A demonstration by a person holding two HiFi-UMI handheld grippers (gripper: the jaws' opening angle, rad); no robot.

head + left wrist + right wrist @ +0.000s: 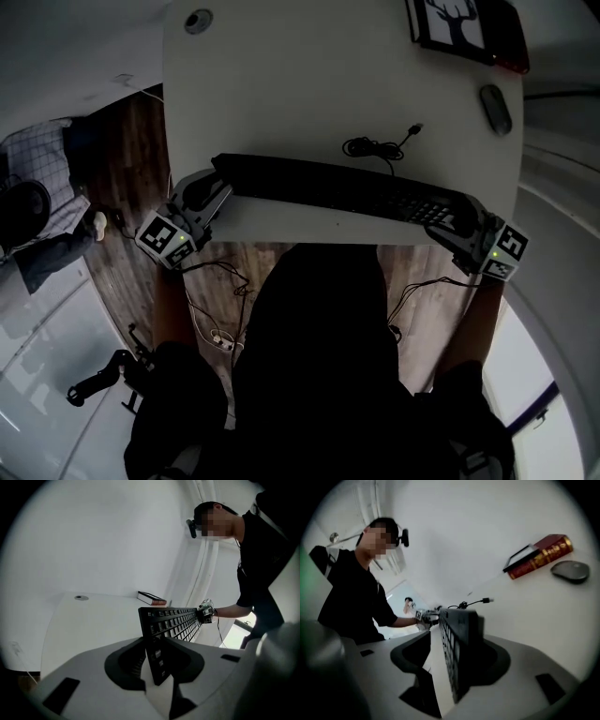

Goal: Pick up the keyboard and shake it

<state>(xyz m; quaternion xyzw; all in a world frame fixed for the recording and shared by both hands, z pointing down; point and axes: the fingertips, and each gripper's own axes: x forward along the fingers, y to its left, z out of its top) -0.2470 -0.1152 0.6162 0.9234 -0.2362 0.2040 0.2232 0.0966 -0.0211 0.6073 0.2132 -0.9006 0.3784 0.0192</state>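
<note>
The person's dark torso (pixel 319 375) is filling the bottom of the head view, nearest the camera. Just beyond it the tongs are spread wide, one at each end of the keyboard (pixel 337 186). The left tongs (pixel 216 189) are angling inward and slightly downward, and the right tongs (pixel 459 221) are mirroring them, so the two are pointing toward each other along the board. The keyboard is lying lengthwise over the near edge of the white counter (pixel 281 84), tipped up on its long edge. Whether it is resting there or hanging just clear, I cannot tell.

The left gripper view is showing the left tongs clenched on the keyboard's end. It is also showing the right forearm (pixel 232 610) stretched out level to the far end. The right gripper view is showing the right tongs released. The keyboard's end is standing between the jaws, but a pale gap is separating the left pad from the key face.

Farther back, a coiled cable (pixel 375 147) is lying on the counter, then a mouse (pixel 495 109), then a book (pixel 464 26). Only the right gripper view is revealing the book's red spine. A round grommet (pixel 198 21) is sitting at the far left.
</note>
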